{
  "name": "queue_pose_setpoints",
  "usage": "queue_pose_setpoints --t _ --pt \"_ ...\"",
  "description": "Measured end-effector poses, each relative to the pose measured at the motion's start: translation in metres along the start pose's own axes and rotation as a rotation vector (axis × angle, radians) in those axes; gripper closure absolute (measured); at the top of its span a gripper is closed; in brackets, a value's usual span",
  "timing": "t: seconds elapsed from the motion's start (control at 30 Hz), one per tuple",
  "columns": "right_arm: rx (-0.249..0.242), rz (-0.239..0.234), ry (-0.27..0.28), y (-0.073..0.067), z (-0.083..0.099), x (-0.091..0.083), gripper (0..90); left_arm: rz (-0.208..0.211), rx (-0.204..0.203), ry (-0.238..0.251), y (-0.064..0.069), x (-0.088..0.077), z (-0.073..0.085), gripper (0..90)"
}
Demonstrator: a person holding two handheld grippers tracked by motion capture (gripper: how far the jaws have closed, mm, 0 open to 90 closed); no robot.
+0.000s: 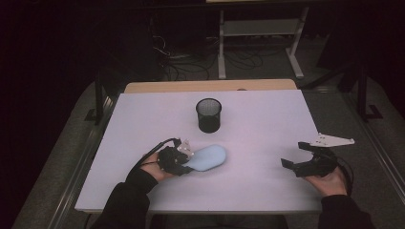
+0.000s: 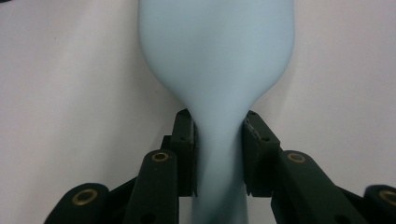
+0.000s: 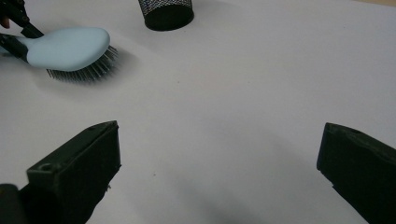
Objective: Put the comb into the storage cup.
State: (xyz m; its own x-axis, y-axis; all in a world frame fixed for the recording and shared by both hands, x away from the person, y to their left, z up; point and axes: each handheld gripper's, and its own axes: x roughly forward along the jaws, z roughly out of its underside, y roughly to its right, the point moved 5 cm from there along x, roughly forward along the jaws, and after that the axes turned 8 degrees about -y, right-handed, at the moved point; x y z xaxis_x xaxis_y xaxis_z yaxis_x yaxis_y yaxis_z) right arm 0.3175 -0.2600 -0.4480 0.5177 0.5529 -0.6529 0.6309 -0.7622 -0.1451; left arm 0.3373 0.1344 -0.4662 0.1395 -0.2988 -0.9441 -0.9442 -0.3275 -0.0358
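Hairbrush (image 1: 207, 158), pale blue, lies on the white counter (image 1: 258, 138) at about seven o'clock from the counter's middle, bristles down, its broad head pointing toward three o'clock and its narrow handle toward nine. The left gripper (image 1: 184, 161) has its fingers (image 2: 184, 140) clamped on that handle: in the left gripper view both black pads press against the thin neck just below where it swells into the head. From the right gripper view the brush (image 3: 70, 46) sits at about ten o'clock, with its dark bristles (image 3: 84, 70) touching the counter and the head resting a little tilted. A black mesh cup (image 1: 208, 115) stands upright at twelve o'clock from the brush, near it but apart. The right gripper (image 1: 298, 155) is held at about four o'clock on the counter, well apart from the brush, its fingers (image 3: 79, 163) spread wide with nothing but bare counter between them.
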Motion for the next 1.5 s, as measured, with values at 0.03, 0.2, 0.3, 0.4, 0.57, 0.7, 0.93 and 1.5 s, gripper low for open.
queue_pose_setpoints --t 0.03,0.2,0.3,0.4,0.57,0.7,0.93,1.5 --pt "0.0 0.0 0.0 0.0 0.0 0.0 0.0 -0.001 0.001 0.002 0.0 -0.001 0.0 70.0" --pt "0.0 -0.001 -0.001 0.0 0.0 0.0 0.0 0.006 -0.008 0.018 -0.002 -0.004 0.0 70.1" --pt "0.0 -0.001 0.0 0.0 0.0 0.0 0.0 0.006 -0.01 0.026 -0.003 -0.006 0.001 70.1" --pt "0.0 0.0 0.0 0.0 0.0 0.0 0.0 0.003 -0.009 0.03 -0.003 -0.009 0.0 70.1" --pt "0.001 -0.001 0.0 0.0 0.0 0.0 0.0 -0.003 -0.009 0.044 -0.004 -0.013 -0.002 70.0" --pt "0.001 -0.001 0.0 0.0 0.0 0.0 0.0 -0.007 -0.002 0.044 -0.004 -0.015 -0.003 70.0" --pt "0.001 -0.002 0.0 0.0 0.0 0.0 0.0 -0.025 0.01 0.072 -0.003 -0.022 -0.007 70.0" --pt "0.0 -0.002 0.0 0.0 0.0 0.0 0.0 -0.042 0.014 0.129 -0.005 -0.038 -0.014 70.0"
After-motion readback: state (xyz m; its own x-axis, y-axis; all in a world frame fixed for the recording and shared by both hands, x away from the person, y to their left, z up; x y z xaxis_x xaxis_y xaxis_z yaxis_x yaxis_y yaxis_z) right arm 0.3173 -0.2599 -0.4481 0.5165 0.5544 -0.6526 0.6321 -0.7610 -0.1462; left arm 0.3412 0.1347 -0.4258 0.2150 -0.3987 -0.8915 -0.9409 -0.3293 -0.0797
